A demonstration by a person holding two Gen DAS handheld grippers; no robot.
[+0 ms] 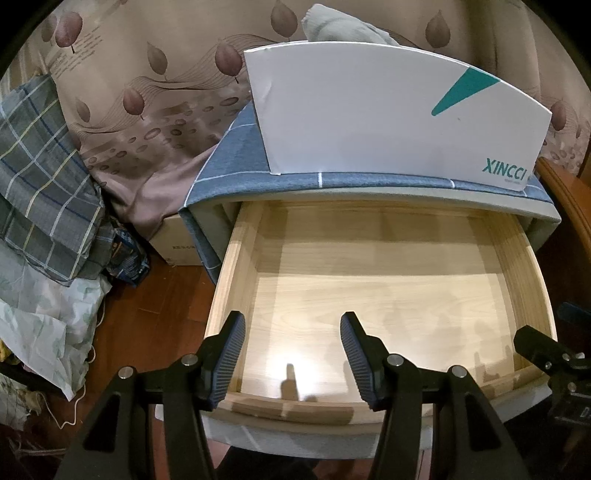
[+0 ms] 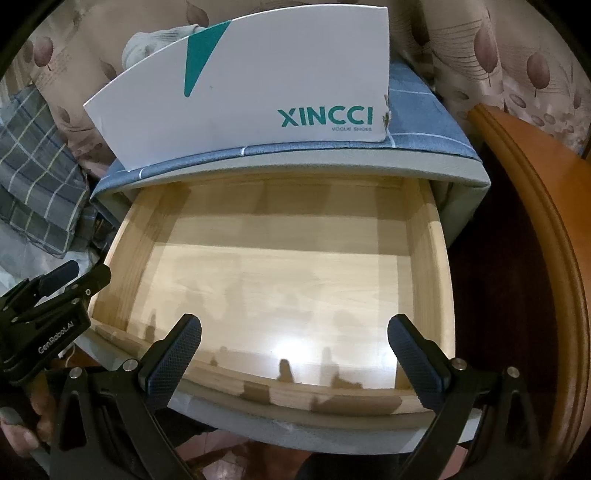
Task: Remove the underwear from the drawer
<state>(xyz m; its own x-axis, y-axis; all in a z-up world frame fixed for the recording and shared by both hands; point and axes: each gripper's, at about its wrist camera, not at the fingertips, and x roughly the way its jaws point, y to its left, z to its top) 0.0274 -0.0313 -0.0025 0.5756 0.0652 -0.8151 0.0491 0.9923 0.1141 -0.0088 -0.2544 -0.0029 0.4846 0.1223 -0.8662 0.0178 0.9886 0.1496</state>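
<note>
Drawer stands pulled out and bare as left gripper and right gripper hover over its front edge, jaws apart, holding nothing. Grey cloth, likely the underwear, sits in the box on top. Closing the drawer likely remains.

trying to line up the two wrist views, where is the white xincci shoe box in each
Left wrist view: the white shoe box sits upper centre to right on the blue-cloth cabinet top, logo at its lower right.
Right wrist view: the white shoe box sits upper left of centre, logo at its lower right.
Shared landmark: the open wooden drawer directly below the box, with bare bottom showing.
</note>
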